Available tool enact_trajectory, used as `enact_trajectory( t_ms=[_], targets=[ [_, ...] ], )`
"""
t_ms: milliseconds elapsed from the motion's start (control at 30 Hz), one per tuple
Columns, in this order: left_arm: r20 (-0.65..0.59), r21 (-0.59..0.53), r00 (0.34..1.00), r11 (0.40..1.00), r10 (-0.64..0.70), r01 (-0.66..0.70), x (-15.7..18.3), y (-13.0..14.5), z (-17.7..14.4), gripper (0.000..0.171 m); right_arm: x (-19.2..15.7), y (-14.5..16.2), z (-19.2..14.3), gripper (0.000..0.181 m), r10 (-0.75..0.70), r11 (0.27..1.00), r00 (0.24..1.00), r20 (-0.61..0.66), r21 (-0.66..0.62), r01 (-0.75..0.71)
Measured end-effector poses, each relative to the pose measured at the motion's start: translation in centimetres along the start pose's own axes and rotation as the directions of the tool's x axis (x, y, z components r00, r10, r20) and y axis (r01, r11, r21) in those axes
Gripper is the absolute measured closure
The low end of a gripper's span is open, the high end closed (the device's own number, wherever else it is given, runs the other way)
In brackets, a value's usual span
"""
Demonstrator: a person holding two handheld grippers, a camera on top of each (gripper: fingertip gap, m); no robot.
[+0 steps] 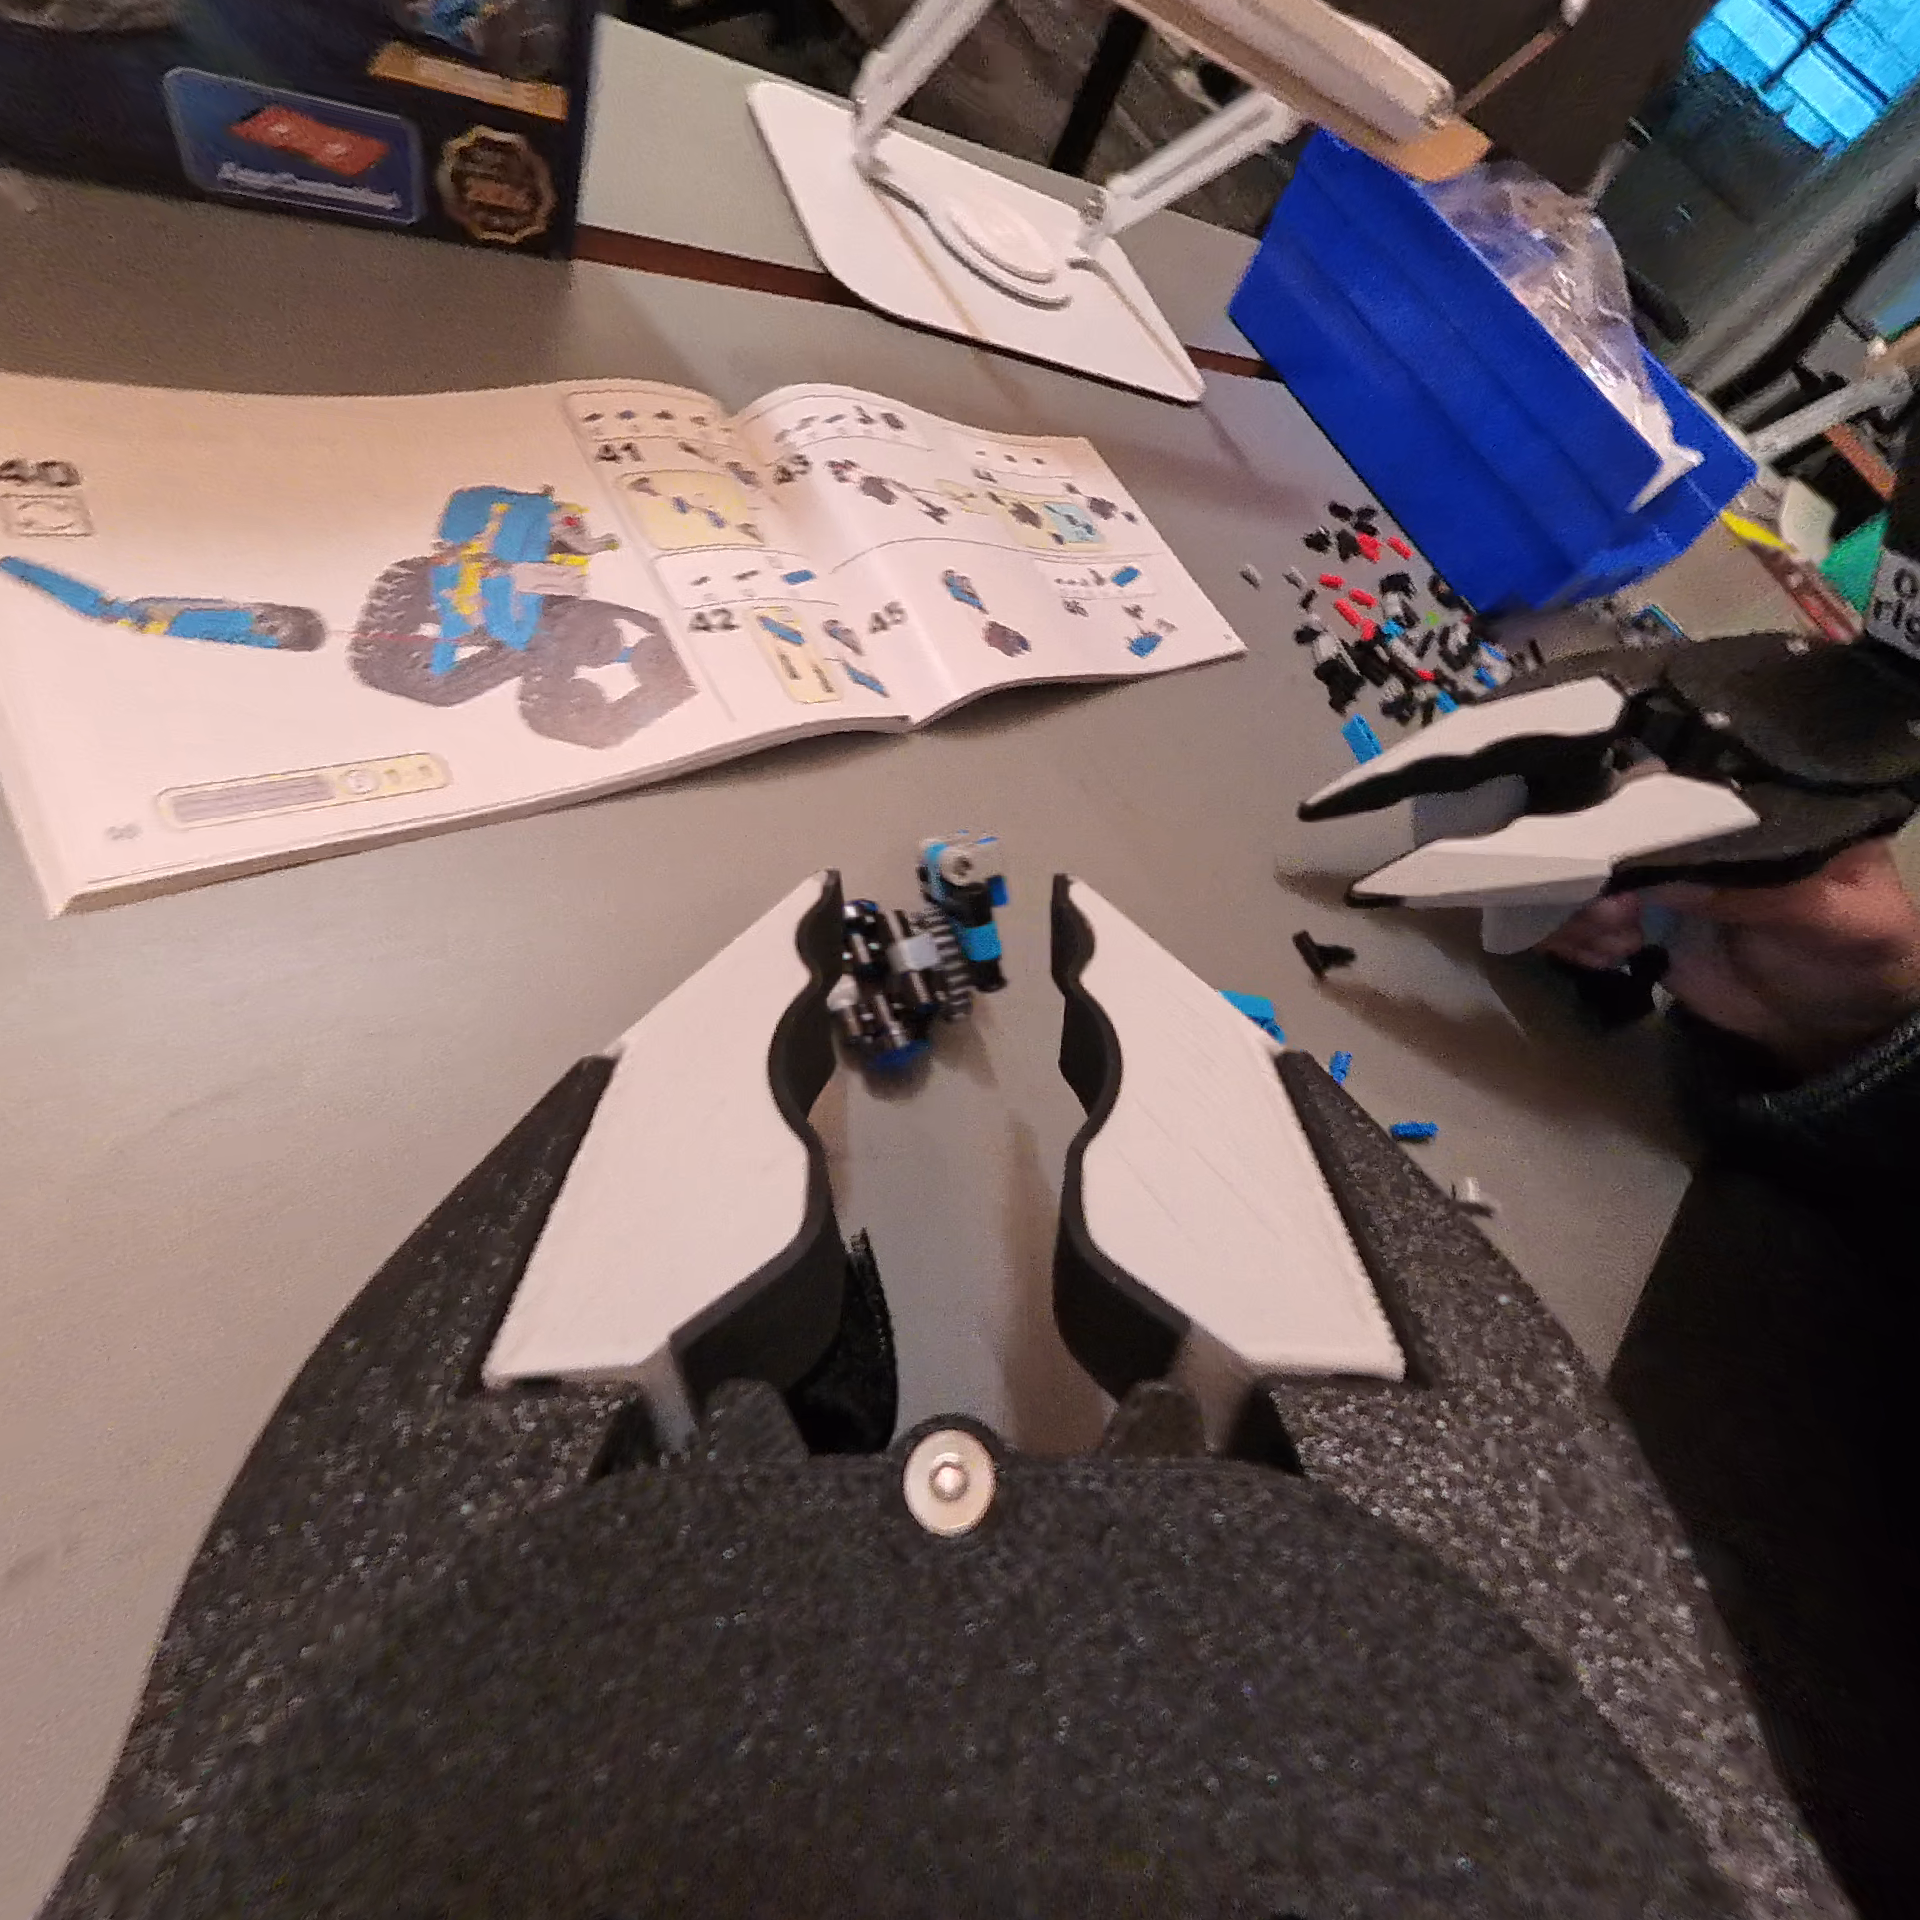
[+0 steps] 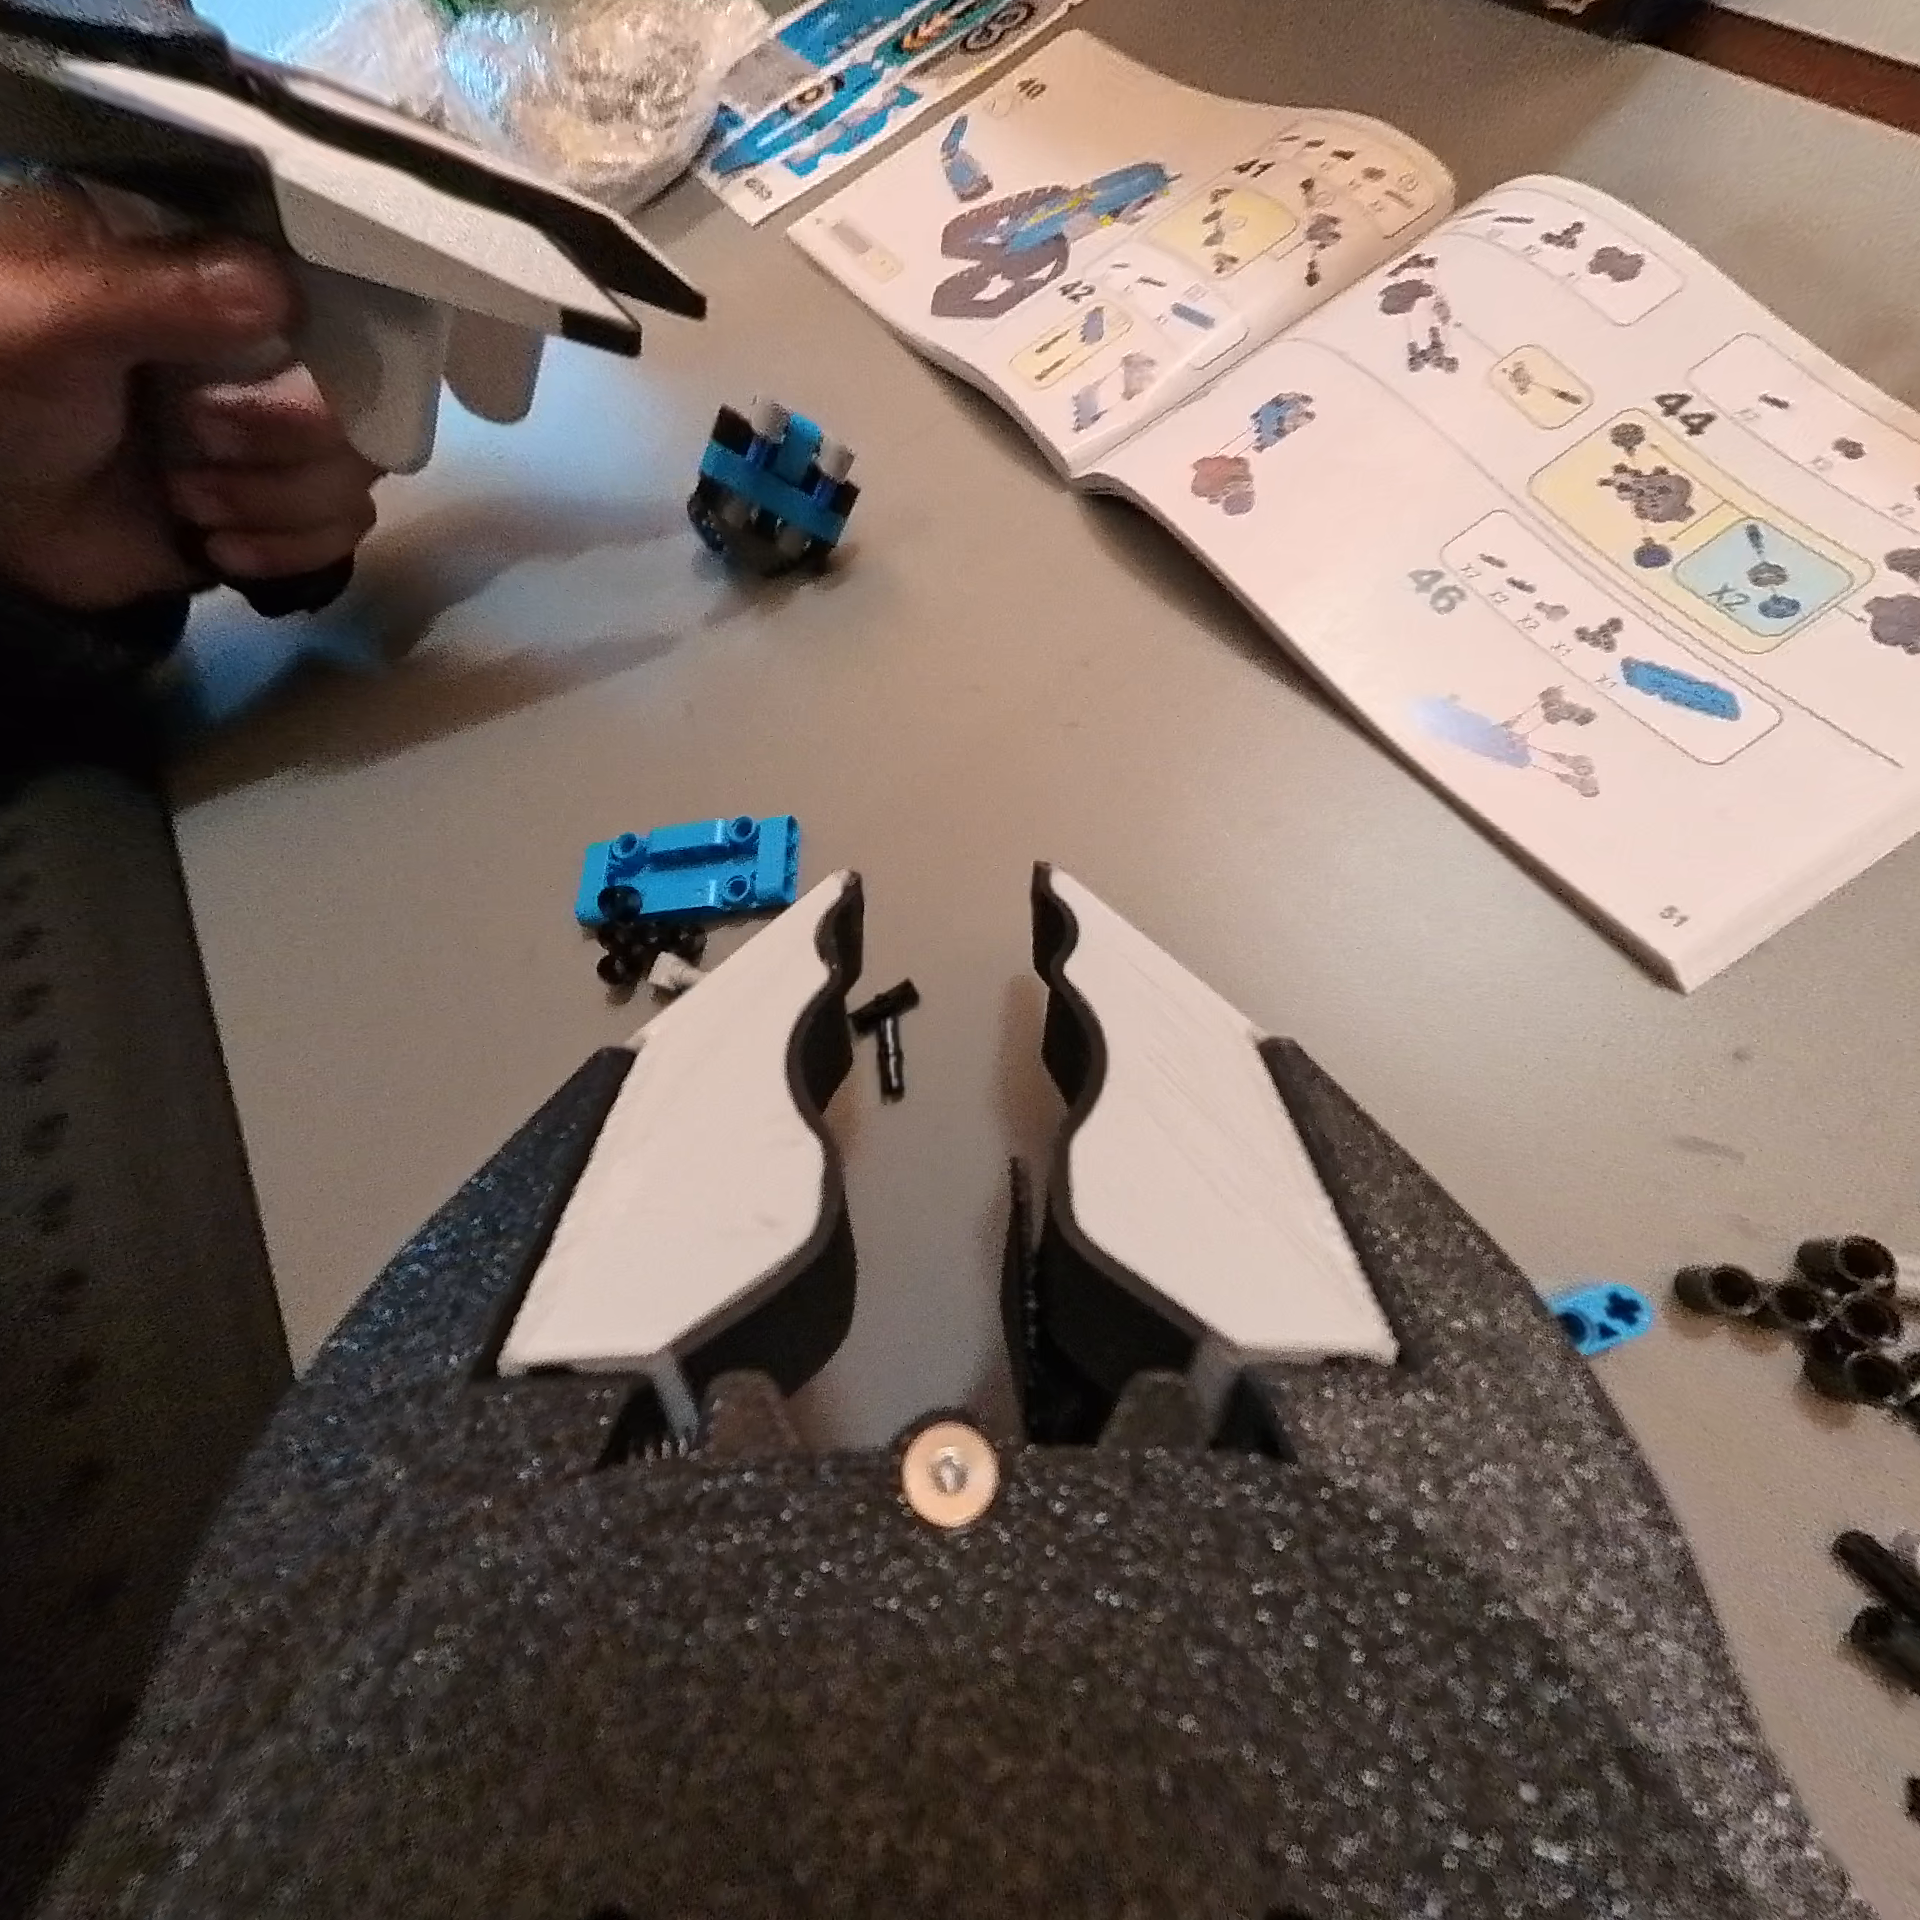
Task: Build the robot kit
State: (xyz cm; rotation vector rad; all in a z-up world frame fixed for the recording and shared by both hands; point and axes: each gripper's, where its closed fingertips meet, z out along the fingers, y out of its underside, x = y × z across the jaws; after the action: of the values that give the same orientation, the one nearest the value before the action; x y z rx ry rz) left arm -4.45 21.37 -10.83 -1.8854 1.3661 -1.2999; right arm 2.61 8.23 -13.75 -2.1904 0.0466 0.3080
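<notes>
The small blue-and-black brick assembly with white pins (image 1: 925, 951) is taken as the landmark; it stands on the grey surface (image 1: 312, 1091), just in front of the open white instruction booklet (image 1: 582, 582). The left tool (image 1: 940, 883) is released, its white fingers spread on either side of the assembly; whether the inner pad on the left of the gap touches the assembly cannot be told, while the other pad is clearly apart from it. Nothing is gripped.

The right tool (image 2: 945, 883) is likewise released and empty. In its own view it hangs over a short black connector pin (image 2: 885, 1023), nearer the camera than the assembly, and a flat blue studded plate (image 2: 686, 868) with small black pins against its near edge lies between pin and assembly. To the right of the assembly, seen from the left wrist, a scatter of black, red and blue loose pieces (image 1: 1371, 623) is spread before a blue plastic bin (image 1: 1455, 364).

Risks are judged as follows. The assembly looks lopsided and lightly pinned, so an off-centre squeeze could tip it, roll it or pop parts loose. The black pin is slim and lies flat, so it could be skidded aside or flicked away rather than caught. Both views are blurred by motion, and the two tools are near one another, so a collision is possible.
</notes>
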Motion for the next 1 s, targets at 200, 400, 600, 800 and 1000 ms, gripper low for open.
enact_trajectory(
  t_ms=[200,400,600,800,1000],
  targets=[
    [-0.176,-0.188,0.973,0.965,0.151,-0.183,5.1,4.4,1.6,0.13,0.7,-0.1,-0.5,0.151,-0.019,1.0,0.997,-0.069,-0.004,0.018],
    [-0.141,0.01,0.909,0.919,0.392,-0.395,8.2,2.3,0.2,0.136,1.4,-1.0,-1.3,0.155,-0.036,0.998,0.991,-0.129,0.049,0.043],
    [-0.206,-0.094,0.897,0.904,0.391,-0.416,9.2,4.8,1.1,0.134,1.6,-1.8,-1.9,0.161,-0.074,0.992,0.981,-0.18,0.084,0.09],
    [-0.242,-0.243,0.884,0.857,0.401,-0.455,9.0,8.5,2.2,0.118,3.1,-2.1,-3.2,0.162,-0.023,0.992,0.972,-0.236,0.113,0.051],
    [-0.196,-0.281,0.885,0.841,0.422,-0.463,8.3,9.0,2.7,0.119,3.8,-2.5,-4.4,0.162,0.015,0.988,0.965,-0.263,0.151,0.025]
  ],
)
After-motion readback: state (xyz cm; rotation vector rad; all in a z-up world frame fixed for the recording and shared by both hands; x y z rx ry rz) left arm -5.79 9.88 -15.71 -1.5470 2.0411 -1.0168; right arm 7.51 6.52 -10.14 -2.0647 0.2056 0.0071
